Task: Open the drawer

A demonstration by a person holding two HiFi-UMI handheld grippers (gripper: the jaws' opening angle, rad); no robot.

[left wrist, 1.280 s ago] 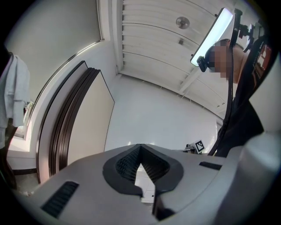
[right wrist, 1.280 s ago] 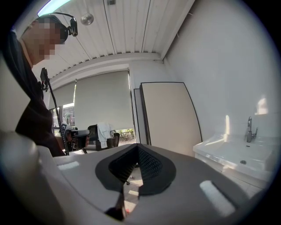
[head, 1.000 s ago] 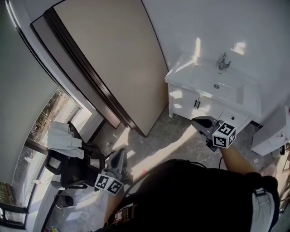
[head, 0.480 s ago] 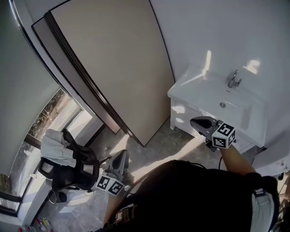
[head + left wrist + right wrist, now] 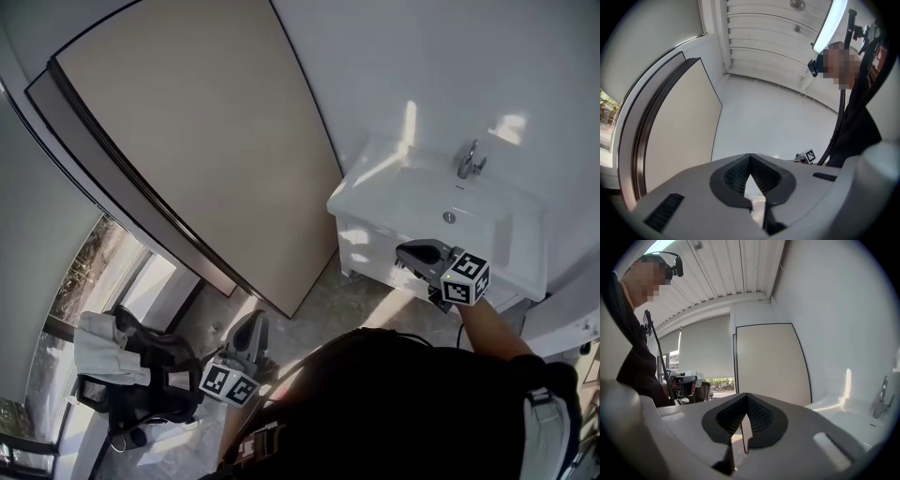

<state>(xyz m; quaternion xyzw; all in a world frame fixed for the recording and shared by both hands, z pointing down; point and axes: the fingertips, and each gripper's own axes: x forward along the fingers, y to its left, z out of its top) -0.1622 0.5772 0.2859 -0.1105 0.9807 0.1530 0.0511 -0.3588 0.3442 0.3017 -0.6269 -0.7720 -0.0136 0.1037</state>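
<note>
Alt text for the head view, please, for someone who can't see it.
Seen from above, a person in a dark top holds the right gripper in front of a white vanity with a faucet. The left gripper hangs low near a large beige door panel.

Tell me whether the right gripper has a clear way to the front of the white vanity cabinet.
Probably yes: the right gripper hangs empty before the vanity cabinet, nothing showing between them, though its jaws are shut.
</note>
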